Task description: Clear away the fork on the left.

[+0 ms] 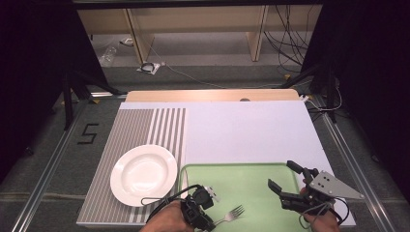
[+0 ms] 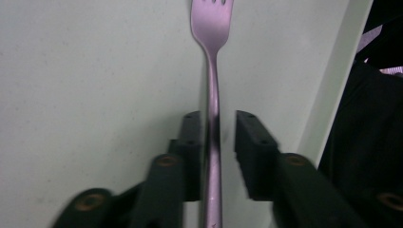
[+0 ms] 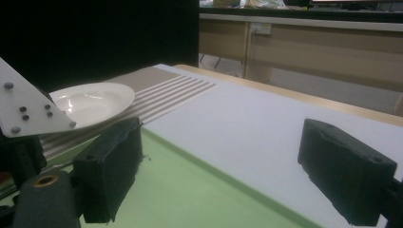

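I'm looking at a lab recording bay: black curtains (image 1: pixel 29 72) flank the table (image 1: pixel 251 125), loose cables (image 1: pixel 290 34) trail over grey carpet beyond it, and plain wooden benches (image 1: pixel 193 24) stand farther behind it.

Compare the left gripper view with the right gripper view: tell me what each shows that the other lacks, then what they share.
Left gripper view alone: the fork lying between the left gripper jaws, a gap at the right pad. Right gripper view alone: the white plate on the striped mat, and the right gripper wide open with nothing between its jaws. Shared: the green tray.
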A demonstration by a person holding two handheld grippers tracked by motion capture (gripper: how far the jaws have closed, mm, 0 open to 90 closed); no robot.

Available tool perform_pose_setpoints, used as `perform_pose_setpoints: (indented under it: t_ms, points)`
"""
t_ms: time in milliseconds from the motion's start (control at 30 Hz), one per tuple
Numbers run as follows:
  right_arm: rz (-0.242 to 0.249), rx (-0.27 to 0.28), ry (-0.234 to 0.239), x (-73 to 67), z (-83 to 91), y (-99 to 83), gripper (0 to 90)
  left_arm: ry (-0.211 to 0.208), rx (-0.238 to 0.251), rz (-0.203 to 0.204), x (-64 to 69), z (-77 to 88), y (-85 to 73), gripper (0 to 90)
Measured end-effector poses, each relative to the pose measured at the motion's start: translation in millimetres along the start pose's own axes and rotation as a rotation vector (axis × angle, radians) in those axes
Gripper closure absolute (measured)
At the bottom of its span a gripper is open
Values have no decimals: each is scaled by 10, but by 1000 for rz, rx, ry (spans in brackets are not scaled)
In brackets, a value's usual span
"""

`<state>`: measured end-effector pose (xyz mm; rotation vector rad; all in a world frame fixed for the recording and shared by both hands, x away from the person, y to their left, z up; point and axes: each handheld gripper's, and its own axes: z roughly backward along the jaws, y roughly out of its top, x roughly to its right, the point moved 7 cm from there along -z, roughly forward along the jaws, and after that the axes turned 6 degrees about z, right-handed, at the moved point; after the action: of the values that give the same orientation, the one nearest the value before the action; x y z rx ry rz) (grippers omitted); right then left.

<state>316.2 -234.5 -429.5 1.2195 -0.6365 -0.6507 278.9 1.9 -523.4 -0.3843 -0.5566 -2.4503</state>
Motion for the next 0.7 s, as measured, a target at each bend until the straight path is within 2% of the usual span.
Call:
perform_pose_setpoints:
  t_ms: [67, 100, 267, 367, 400, 567, 700]
  points:
    - [0, -2, -1, 2, 1, -1, 157, 24, 33, -7, 12, 22, 40, 477]
    - [1, -3, -1, 1, 0, -2, 157, 29, 46, -11, 16, 31, 54, 430]
    - [0, -1, 0, -4, -1, -1, 157, 71, 132, -24, 11, 90, 133, 358]
    - [1, -1, 0, -4, -2, -1, 157, 78, 153, -35, 28, 90, 149, 354]
    - [1, -2, 1, -5, -2, -1, 157, 81, 160, -39, 33, 87, 154, 364]
    - [1, -1, -1, -3, -1, 0, 157, 96, 189, -88, 78, 79, 171, 552]
    - [1, -2, 0, -4, -1, -1, 157, 85, 174, -111, 124, 27, 156, 679]
